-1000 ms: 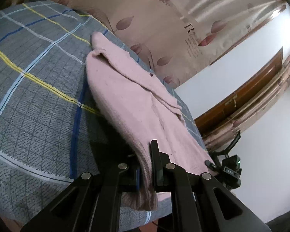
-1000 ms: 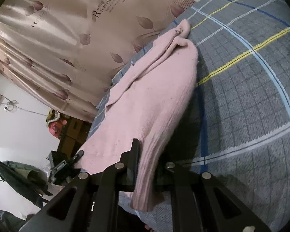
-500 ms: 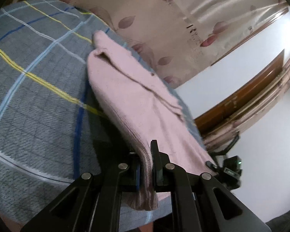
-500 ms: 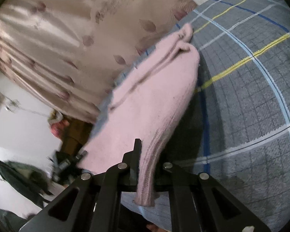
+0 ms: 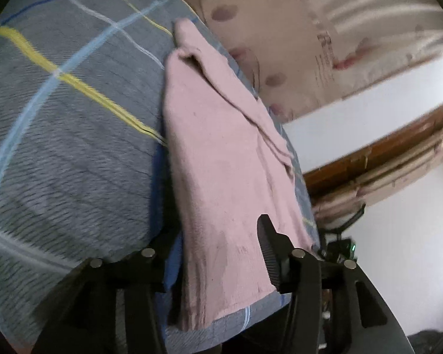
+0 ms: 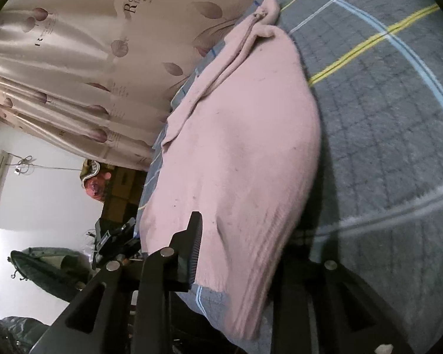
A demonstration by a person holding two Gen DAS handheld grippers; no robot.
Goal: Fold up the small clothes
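At the bottom of each frame, the left gripper (image 5: 221, 253) and right gripper (image 6: 245, 253) are opening, letting go. The pink garment (image 5: 221, 159) lies between their fingers, stretching up mid-frame on the checked bed cover (image 5: 59, 147). Behind hangs a leaf-print curtain (image 6: 73, 44), a bit blurry.

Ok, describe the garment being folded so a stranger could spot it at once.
Start from the bed cover, grey with yellow, blue and white check lines, in front of the leaf-print curtain. Along its curtain-side edge lies the pink knitted garment, its near end draped over the bed's edge. It is the only pink, plain, fuzzy thing on the checked cloth.
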